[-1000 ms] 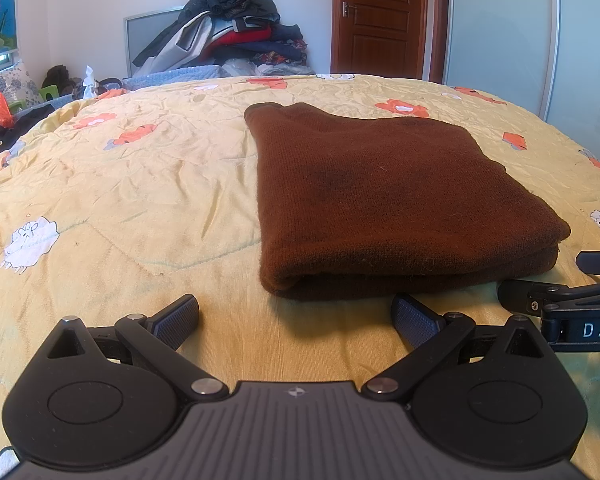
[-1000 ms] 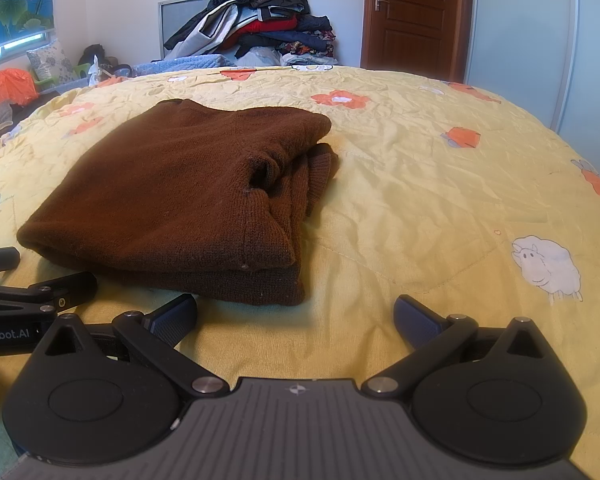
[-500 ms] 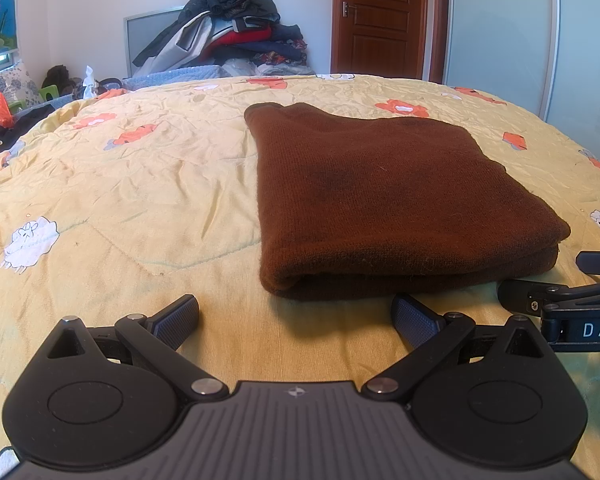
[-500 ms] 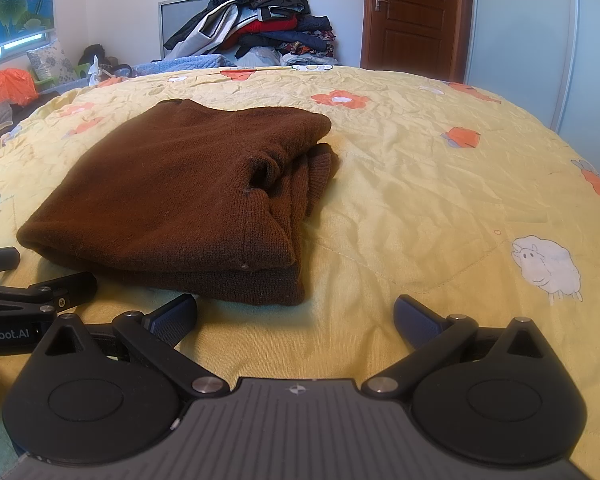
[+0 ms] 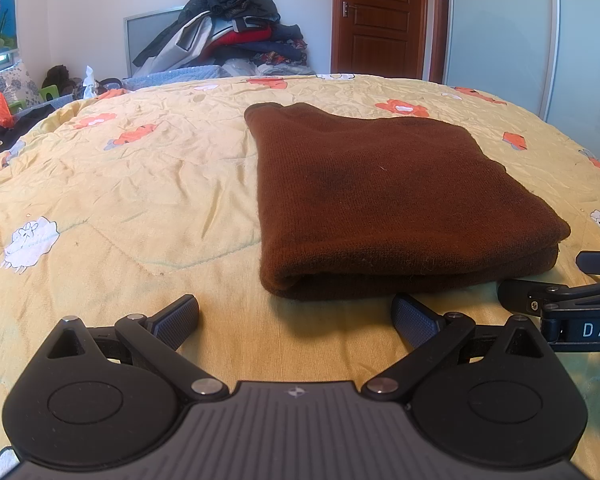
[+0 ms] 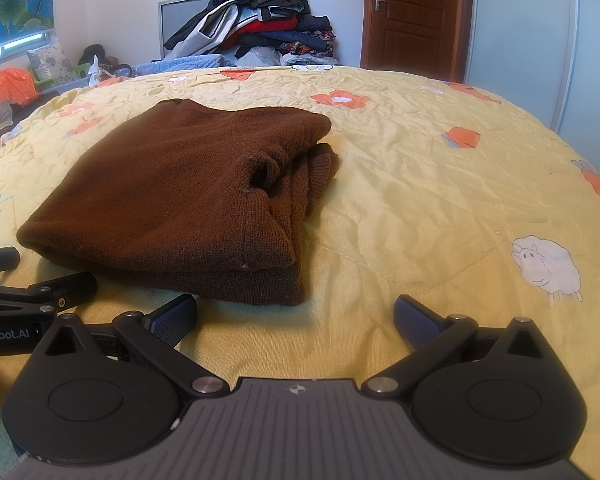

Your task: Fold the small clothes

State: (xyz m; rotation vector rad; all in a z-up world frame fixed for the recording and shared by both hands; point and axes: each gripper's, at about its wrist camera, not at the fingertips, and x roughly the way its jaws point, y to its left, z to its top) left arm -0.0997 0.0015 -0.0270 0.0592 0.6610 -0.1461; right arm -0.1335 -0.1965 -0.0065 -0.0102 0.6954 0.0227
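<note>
A brown knit garment (image 5: 388, 196) lies folded in a thick rectangle on the yellow bedspread (image 5: 132, 200). It also shows in the right wrist view (image 6: 188, 196), with its layered edges and a ribbed cuff on the right side. My left gripper (image 5: 296, 316) is open and empty, just short of the garment's near edge. My right gripper (image 6: 296, 316) is open and empty, near the garment's near right corner. Each gripper shows at the edge of the other's view: the right one (image 5: 560, 300), the left one (image 6: 32, 296).
The bedspread (image 6: 440, 200) has orange flower and white sheep prints. A pile of clothes (image 5: 236, 32) is stacked at the far side of the bed. A brown door (image 5: 380, 16) and a sliding wardrobe (image 5: 520, 32) stand behind. Clutter (image 5: 4, 108) lies at far left.
</note>
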